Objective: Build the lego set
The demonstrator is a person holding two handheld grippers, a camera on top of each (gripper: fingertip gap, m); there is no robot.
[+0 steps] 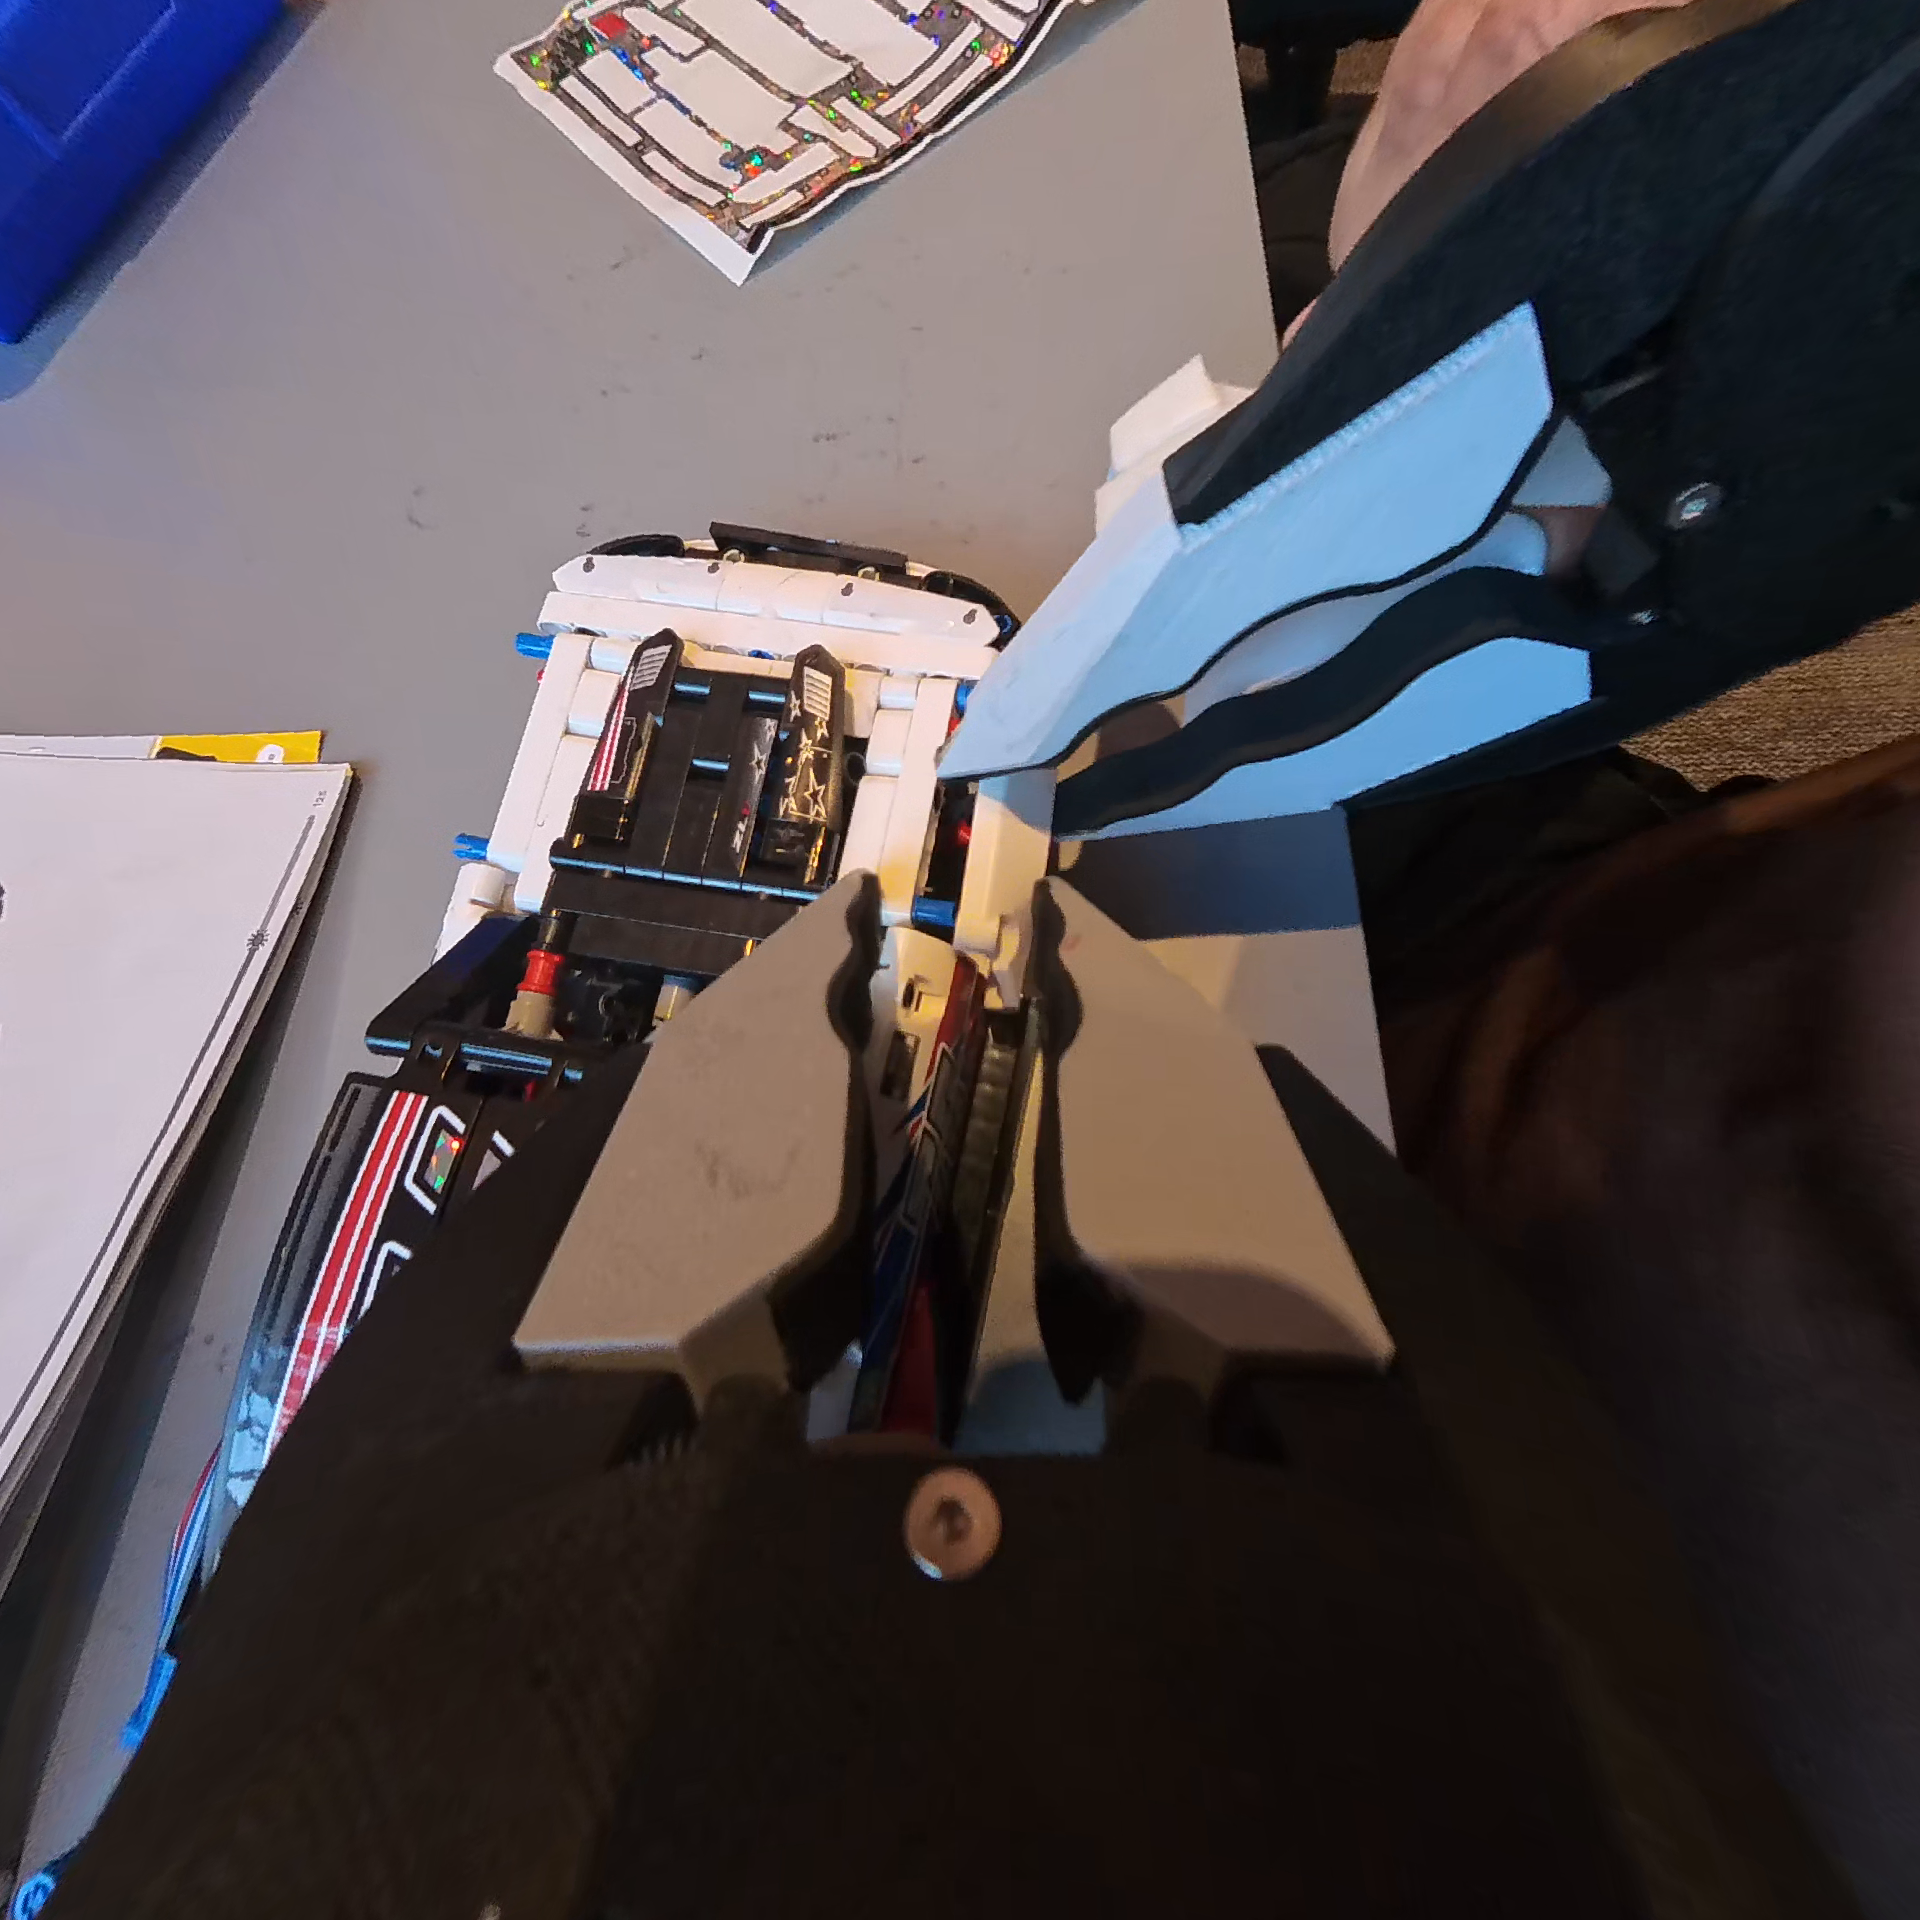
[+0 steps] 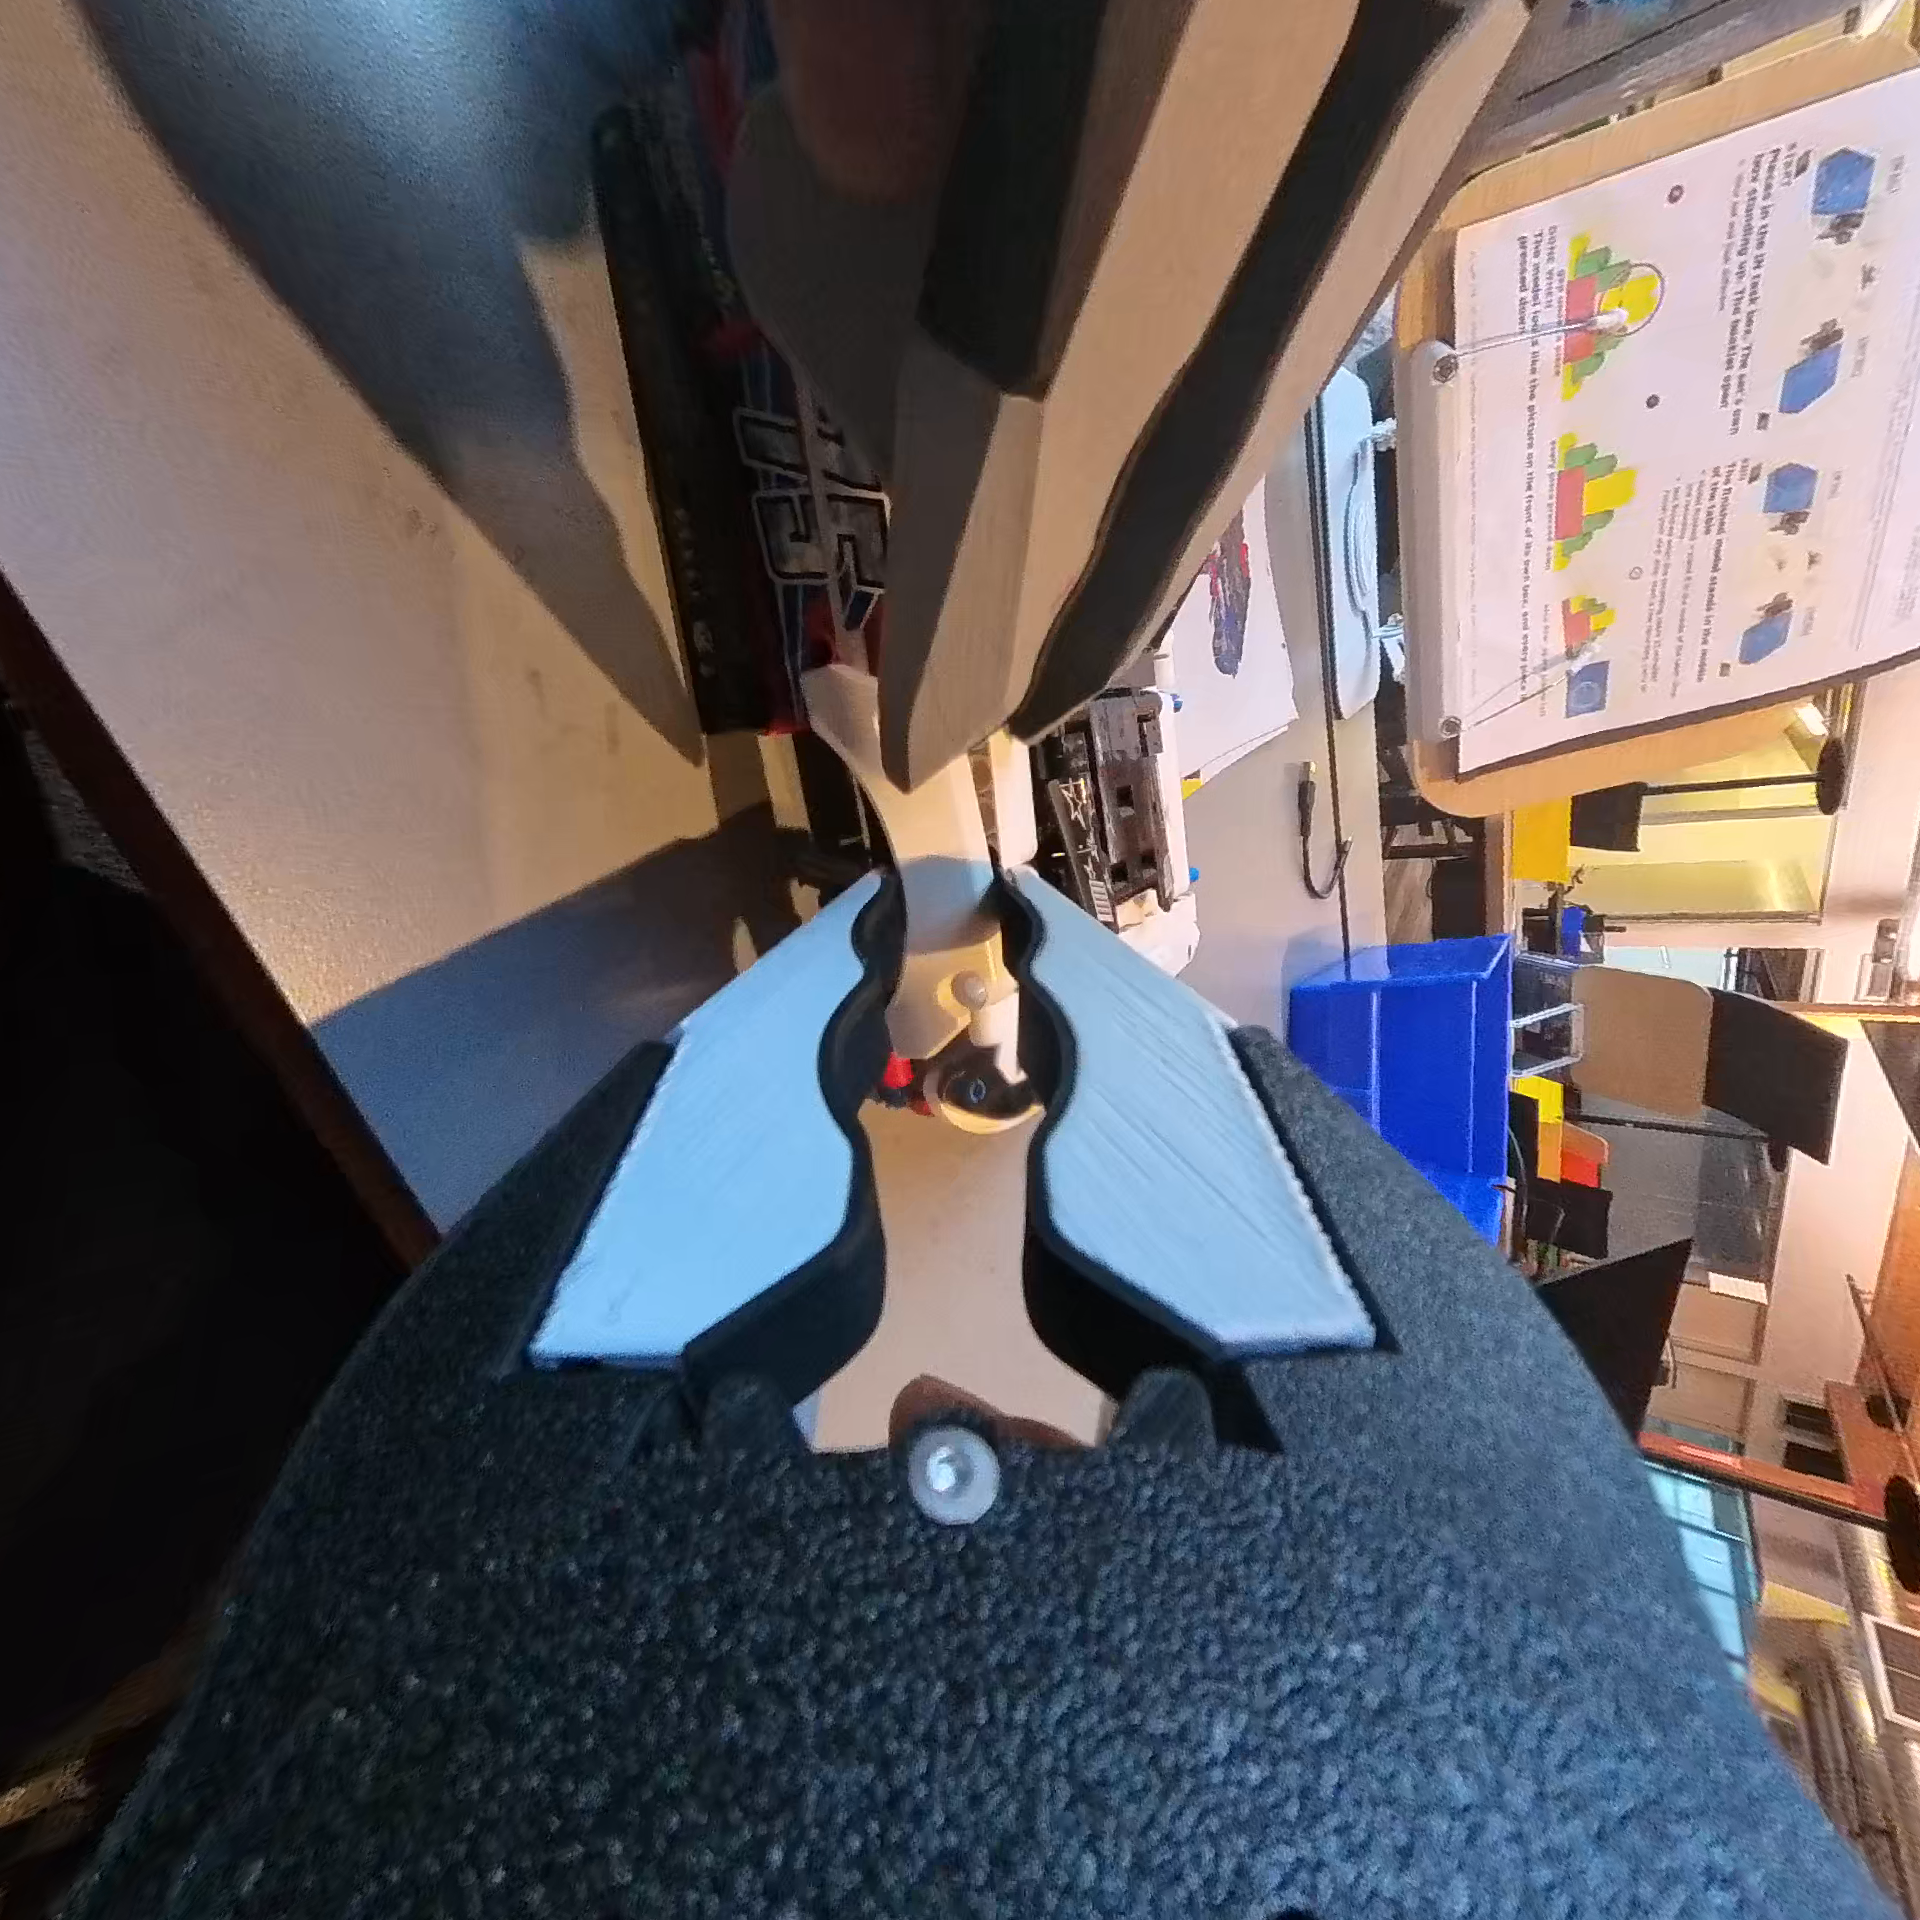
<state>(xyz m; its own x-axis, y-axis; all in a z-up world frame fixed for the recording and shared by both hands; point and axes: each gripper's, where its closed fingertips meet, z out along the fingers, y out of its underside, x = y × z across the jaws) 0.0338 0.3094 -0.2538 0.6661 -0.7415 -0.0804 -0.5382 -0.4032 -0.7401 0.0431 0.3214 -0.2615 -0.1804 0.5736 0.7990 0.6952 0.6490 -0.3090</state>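
Note:
A white and black lego car [image 1: 717, 769] with red stripes lies on the grey table [image 1: 436, 416]. My left gripper [image 1: 951, 904], with grey fingers, is shut on the car's right side wall, which runs between its fingers. My right gripper [image 1: 1003, 800], with white fingers, comes in from the right and meets the same side just beyond the left fingertips. In the right wrist view my right gripper [image 2: 945, 894] is shut on a white lego panel piece [image 2: 940, 935] at the car's side [image 2: 790, 520]. The left gripper [image 2: 987, 468] hangs close above it. How the panel joins the car is hidden.
An open instruction booklet [image 1: 125, 1018] lies left of the car. A sticker sheet [image 1: 769, 104] lies at the far side, and a blue bin [image 1: 94, 135] at the far left, also in the right wrist view [image 2: 1403, 1060]. The table edge [image 1: 1257, 260] runs close on the right. The tips of both grippers are at nearly the same place.

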